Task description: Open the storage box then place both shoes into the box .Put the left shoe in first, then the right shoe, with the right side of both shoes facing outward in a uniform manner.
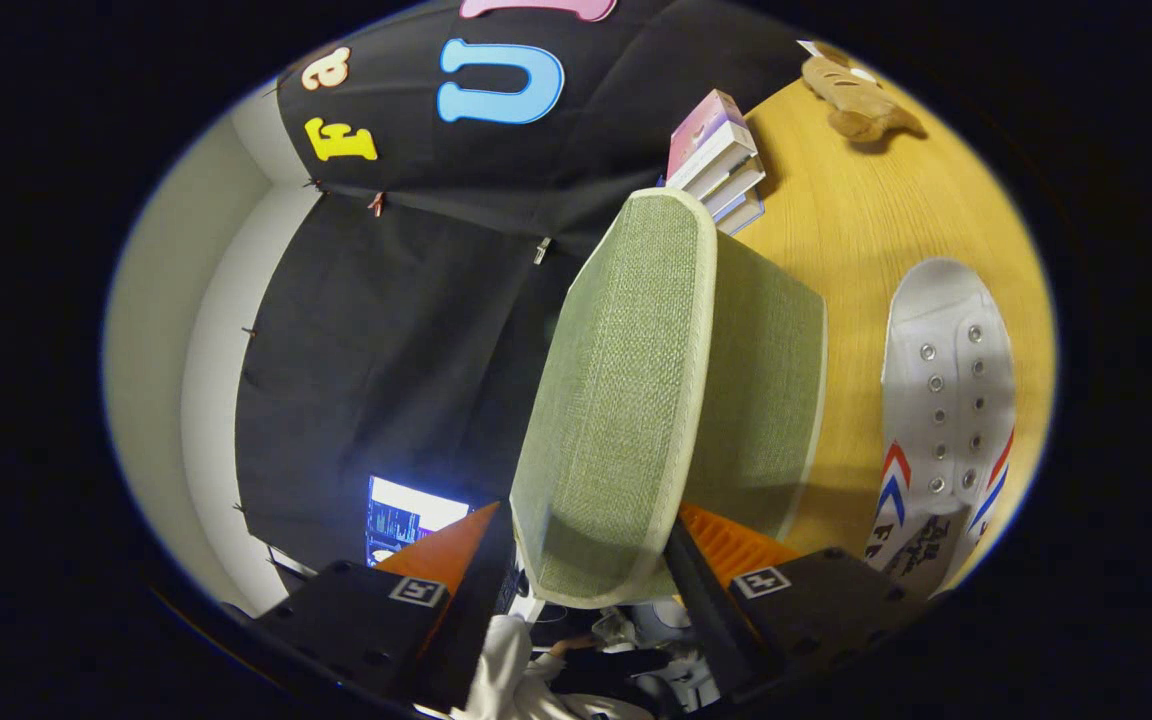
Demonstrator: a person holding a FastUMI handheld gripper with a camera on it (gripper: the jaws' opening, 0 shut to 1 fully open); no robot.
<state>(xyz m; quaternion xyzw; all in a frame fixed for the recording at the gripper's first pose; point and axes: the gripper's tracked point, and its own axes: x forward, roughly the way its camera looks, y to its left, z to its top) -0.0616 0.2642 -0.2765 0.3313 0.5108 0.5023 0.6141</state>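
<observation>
The green fabric storage box stands on the wooden table, and its lid is swung up away from the body. My gripper is shut on the lid's free edge, one finger on each face of it. A white shoe with metal eyelets and red and blue chevron stripes lies on the table beside the box, on the far side from the lid. The inside of the box is hidden behind the raised lid.
A stack of books lies on the table just beyond the box. A brown plush toy sits farther back. Past the lid are a lit monitor and a person's white sleeve.
</observation>
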